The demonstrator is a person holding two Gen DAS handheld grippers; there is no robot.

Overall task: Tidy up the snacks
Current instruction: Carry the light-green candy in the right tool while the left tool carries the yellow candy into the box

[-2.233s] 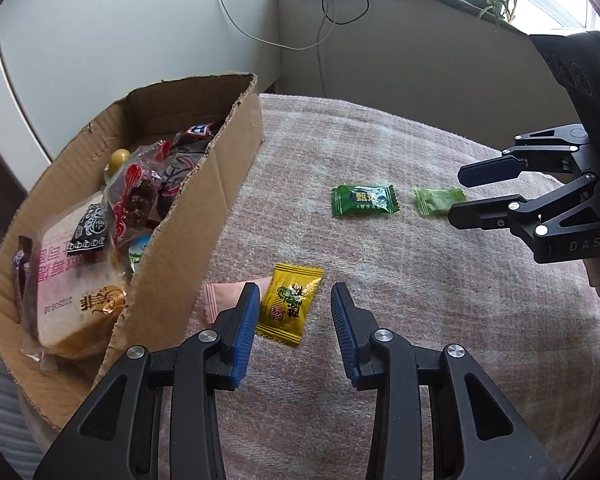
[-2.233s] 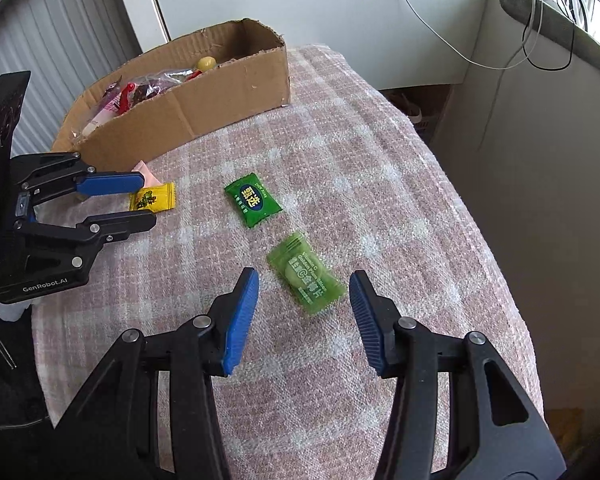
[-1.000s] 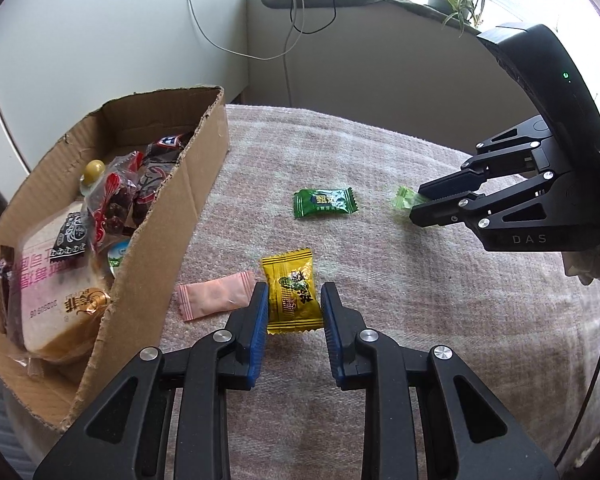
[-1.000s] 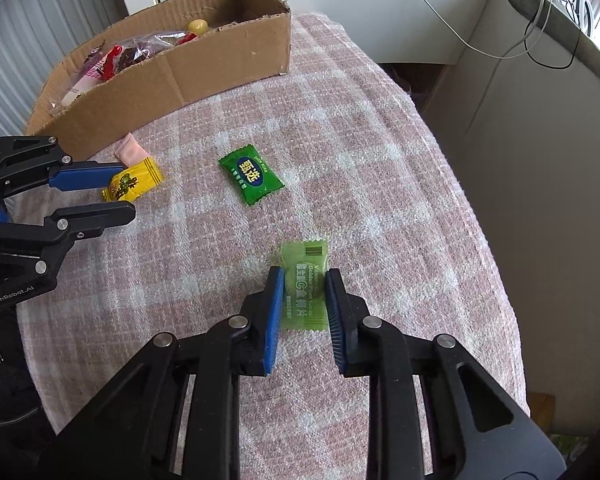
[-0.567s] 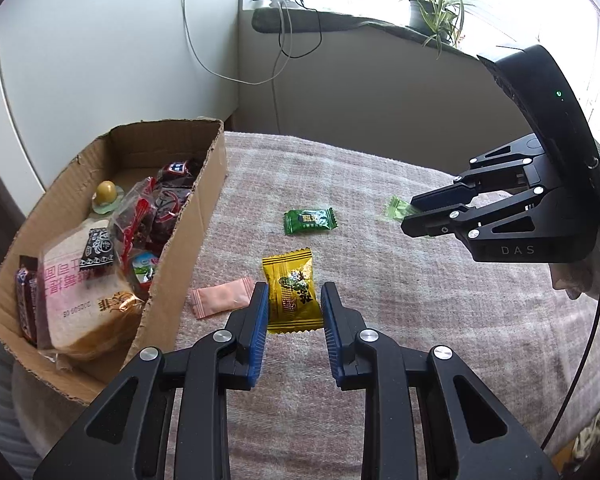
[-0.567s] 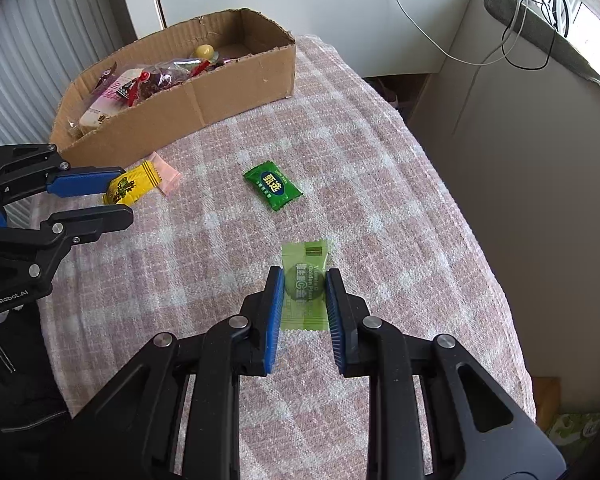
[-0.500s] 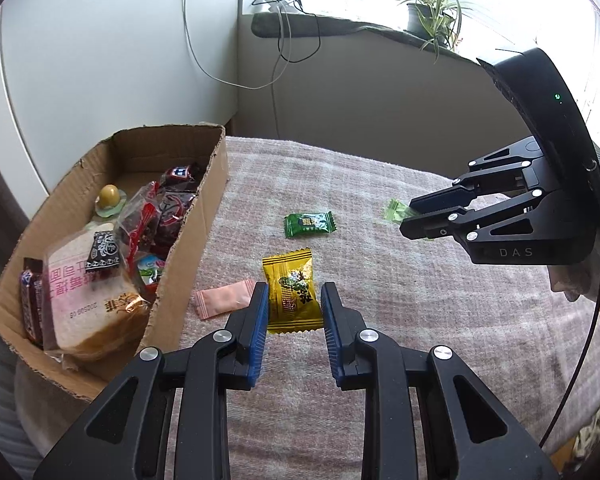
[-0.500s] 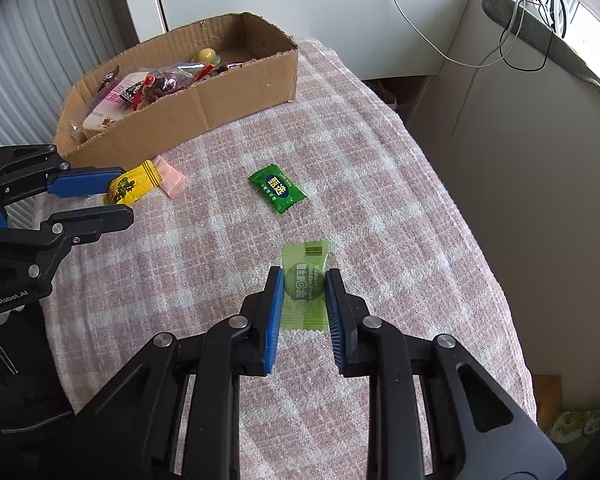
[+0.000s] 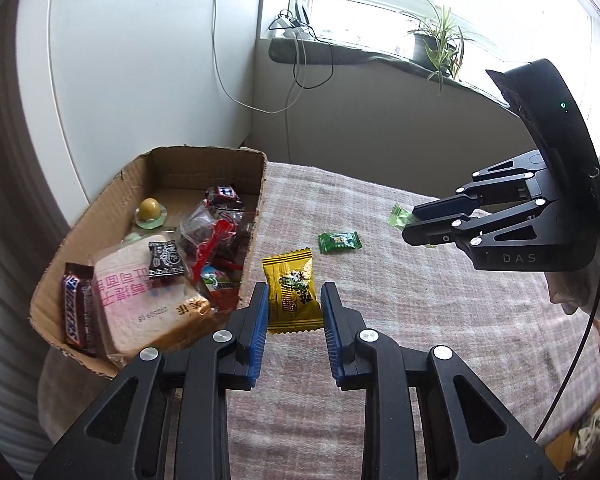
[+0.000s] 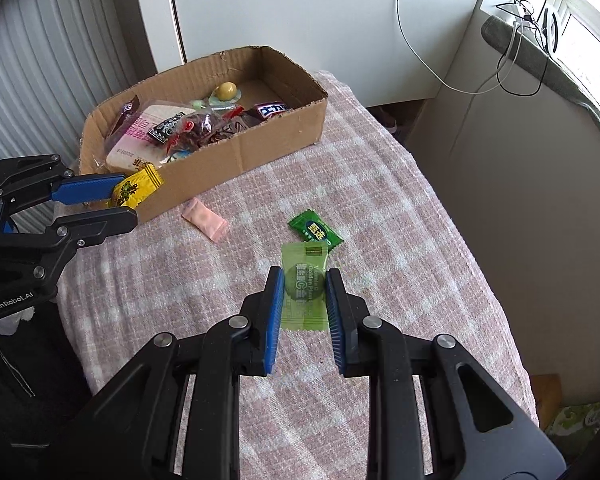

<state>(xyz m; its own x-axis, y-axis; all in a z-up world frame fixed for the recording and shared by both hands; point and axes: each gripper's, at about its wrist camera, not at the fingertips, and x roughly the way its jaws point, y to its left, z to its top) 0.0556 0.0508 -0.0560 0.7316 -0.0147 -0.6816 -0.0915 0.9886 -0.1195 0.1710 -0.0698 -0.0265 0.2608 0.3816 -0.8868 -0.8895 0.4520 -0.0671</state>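
My left gripper [image 9: 293, 295] is shut on a yellow snack packet [image 9: 292, 288], held in the air beside the near end of the cardboard box [image 9: 256, 216]. From the right wrist view the same left gripper [image 10: 130, 200] carries the yellow packet [image 10: 136, 189] just in front of the box [image 10: 236, 156]. My right gripper [image 10: 303, 280] is shut on a light green packet [image 10: 303, 280], lifted above the checked cloth. A dark green packet [image 10: 315, 231] and a pink packet [image 10: 204, 219] lie on the cloth. In the left wrist view the right gripper [image 9: 410, 228] holds the light green packet [image 9: 398, 216].
The box holds several snacks: a bread pack [image 9: 140, 296], a chocolate bar [image 9: 76, 312], a jelly cup [image 9: 150, 210]. The pink checked cloth [image 10: 380, 184] covers a small table whose edge drops off at the right. A white wall, cables and a window sill stand behind.
Both grippers have risen off the cloth with their packets held. The left one has drawn closer to the box's near end; the table looks further away in both views.
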